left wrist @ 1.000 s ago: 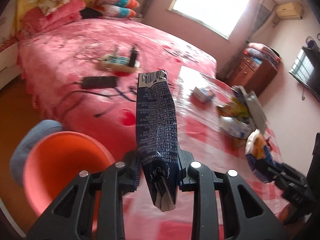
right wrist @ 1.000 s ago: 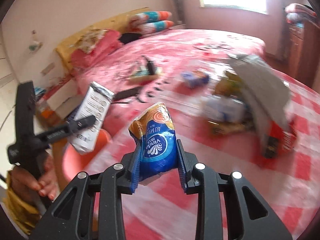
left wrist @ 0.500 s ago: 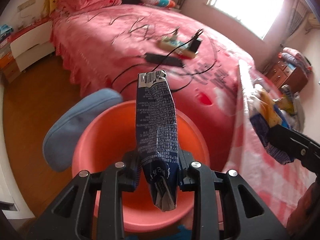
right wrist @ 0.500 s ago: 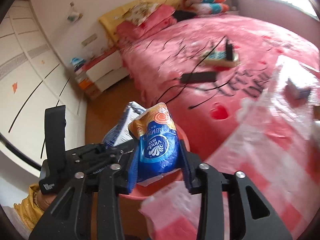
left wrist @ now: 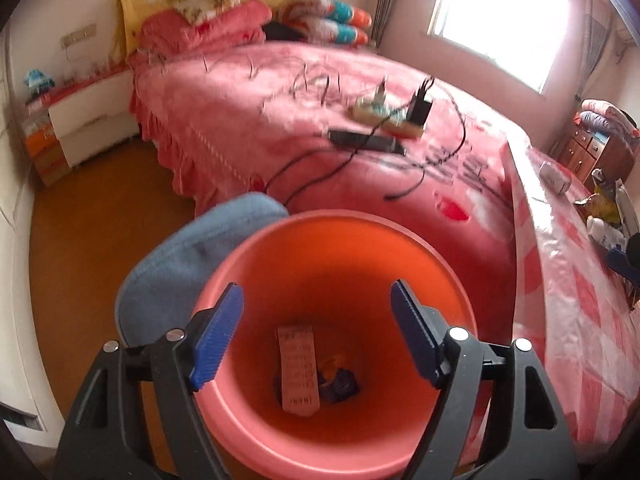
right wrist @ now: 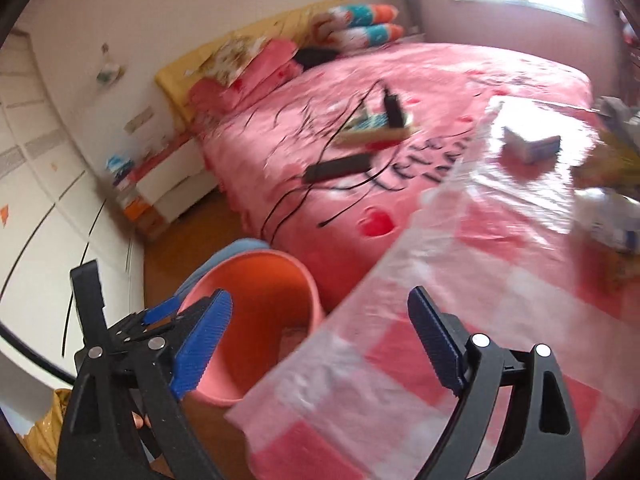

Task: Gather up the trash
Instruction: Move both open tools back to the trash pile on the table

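Observation:
My left gripper point(left wrist: 316, 292) hangs over the orange bin point(left wrist: 360, 248), its jaws opening with nothing between them. A dark printed wrapper point(left wrist: 298, 372) lies at the bottom of the bin beside a crumpled blue and orange packet point(left wrist: 338, 380). My right gripper point(right wrist: 320, 320) is at the table's corner, just right of the bin point(right wrist: 272, 292), jaws opening and empty. The left gripper point(right wrist: 160, 312) shows at the bin's left rim. More trash lies on the checked table point(right wrist: 480, 280): a small box point(right wrist: 532, 144) and packets point(right wrist: 612, 216).
A blue cushioned stool point(left wrist: 180, 264) stands behind the bin on the left. The pink bed point(left wrist: 280, 120) carries a power strip point(left wrist: 384, 116), a black adapter point(left wrist: 364, 140) and cables. A white drawer unit point(left wrist: 92, 120) stands by the wall.
Both grippers went from shut on packets to open. The dark wrapper dropped from the left jaws into the bin. The blue packet is gone from the right jaws, and that view swung right.

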{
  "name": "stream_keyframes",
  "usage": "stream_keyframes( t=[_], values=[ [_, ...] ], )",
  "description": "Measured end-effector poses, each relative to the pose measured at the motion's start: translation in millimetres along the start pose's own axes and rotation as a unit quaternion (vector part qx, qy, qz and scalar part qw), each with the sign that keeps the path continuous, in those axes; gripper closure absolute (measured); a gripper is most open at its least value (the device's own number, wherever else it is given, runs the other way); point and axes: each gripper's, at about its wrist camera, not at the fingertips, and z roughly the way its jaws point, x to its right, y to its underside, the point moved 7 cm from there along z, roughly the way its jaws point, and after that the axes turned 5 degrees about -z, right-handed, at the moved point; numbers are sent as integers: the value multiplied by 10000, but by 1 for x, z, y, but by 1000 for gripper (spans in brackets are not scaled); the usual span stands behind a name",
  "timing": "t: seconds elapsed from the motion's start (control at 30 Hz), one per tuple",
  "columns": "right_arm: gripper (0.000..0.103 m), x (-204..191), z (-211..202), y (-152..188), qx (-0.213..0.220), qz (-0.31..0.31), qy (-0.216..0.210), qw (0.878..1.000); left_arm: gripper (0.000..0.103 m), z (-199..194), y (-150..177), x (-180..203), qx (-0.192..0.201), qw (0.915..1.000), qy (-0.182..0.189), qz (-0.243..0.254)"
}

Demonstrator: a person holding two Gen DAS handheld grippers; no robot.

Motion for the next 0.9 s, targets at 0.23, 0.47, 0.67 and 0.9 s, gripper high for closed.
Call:
stream_keyframes(
  t=[0.23,0.47,0.67,0.9],
  values=[
    [8,31,-36,5,565,271,-17,9980,26,-23,-12,31,279,9991,3,304],
    [5,54,-79,6,1203,304,-14,9923,26,-30,-6,67,-82,9959,-262,859],
    [5,78,-103,6,1485,500,-47,9876,26,-39,1,104,-98,9927,-126,1193],
    [5,111,-114,11,1425,849,-16,9861,26,-49,5,147,-30,9863,-87,1647]
  ],
)
